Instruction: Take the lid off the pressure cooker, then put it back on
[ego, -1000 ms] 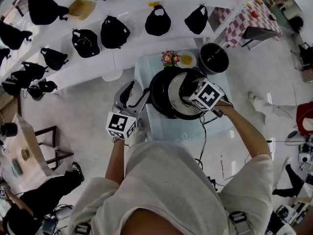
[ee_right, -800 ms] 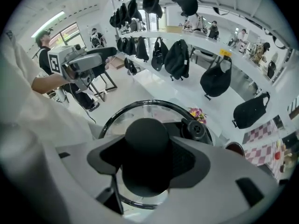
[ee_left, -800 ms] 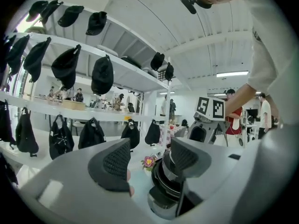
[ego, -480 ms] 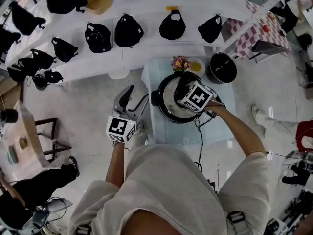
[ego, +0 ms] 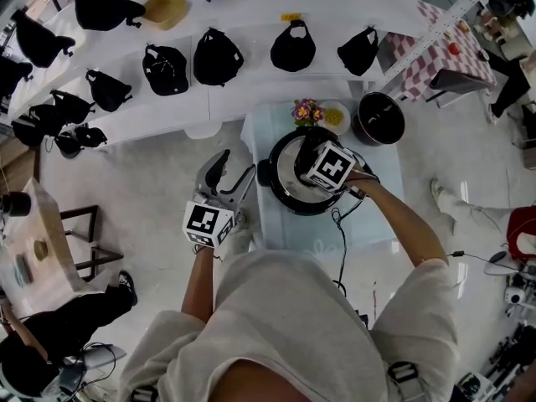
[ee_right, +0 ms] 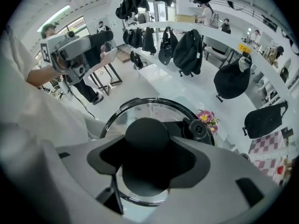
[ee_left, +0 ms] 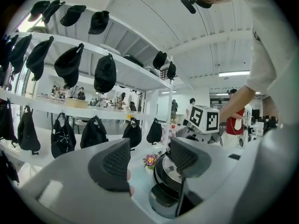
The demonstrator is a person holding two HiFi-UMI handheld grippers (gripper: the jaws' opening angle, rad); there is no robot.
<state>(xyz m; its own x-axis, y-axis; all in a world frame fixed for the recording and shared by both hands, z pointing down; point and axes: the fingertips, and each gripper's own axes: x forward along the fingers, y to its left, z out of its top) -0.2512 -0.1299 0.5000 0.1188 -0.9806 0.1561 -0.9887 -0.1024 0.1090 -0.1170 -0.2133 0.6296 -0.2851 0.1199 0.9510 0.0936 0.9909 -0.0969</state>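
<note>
On the worktop (ego: 289,229): pressure cooker (ego: 278,182), glass lid (ee_right: 140,110) over it, knob (ee_right: 147,133) pinched in right gripper (ee_right: 148,161) jaws. Left of worktop: left gripper (ee_left: 149,160), jaws spread, empty

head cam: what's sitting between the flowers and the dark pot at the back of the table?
A small white plate with something yellow on it lies between the flowers and the dark pot. The head view shows it.

Round glass lid (ee_right: 140,110), metal-rimmed, black knob (ee_right: 147,135), sits level atop the black pressure cooker (ego: 283,198), frame centre.
</note>
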